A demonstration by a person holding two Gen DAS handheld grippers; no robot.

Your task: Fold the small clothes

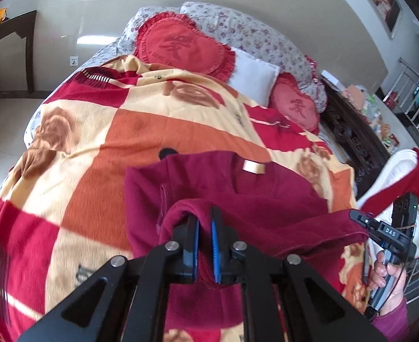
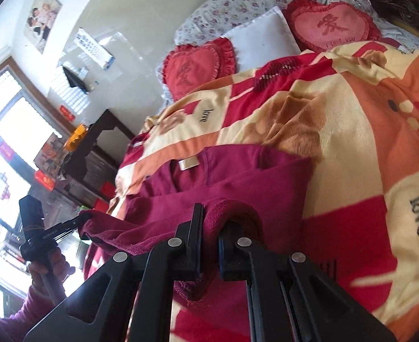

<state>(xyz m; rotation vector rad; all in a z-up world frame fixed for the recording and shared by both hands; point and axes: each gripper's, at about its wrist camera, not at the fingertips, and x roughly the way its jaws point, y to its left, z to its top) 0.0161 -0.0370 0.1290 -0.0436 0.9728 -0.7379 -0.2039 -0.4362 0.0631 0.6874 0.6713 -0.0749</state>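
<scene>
Maroon garment (image 1: 238, 193) lies on the near part of the bed, spread over a checked blanket (image 1: 141, 131) of red, orange and cream squares. Its cream neck label (image 1: 253, 167) sits on the far side, facing up. The near hem is lifted off the blanket and stretched between the two grippers. The left gripper (image 1: 205, 236) has its jaws nearly closed, pinching a fold of the hem that drapes over both fingertips. The right gripper (image 2: 211, 229) is likewise clamped on the hem, with fleece bunched over its jaws. In the left wrist view the right gripper shows at the near right, gripped by a hand (image 1: 386, 279), its tips at the hem's right corner. In the right wrist view the left gripper shows at the near left, meeting the hem's other corner.

Beyond the garment the blanket runs far towards two red heart cushions (image 1: 181, 45), a white pillow (image 1: 252, 79) and a floral pillow (image 1: 255, 34). A dark carved bed frame (image 1: 349, 131) borders the right side; a dark wooden table (image 1: 10, 45) stands at the far left against the wall.
</scene>
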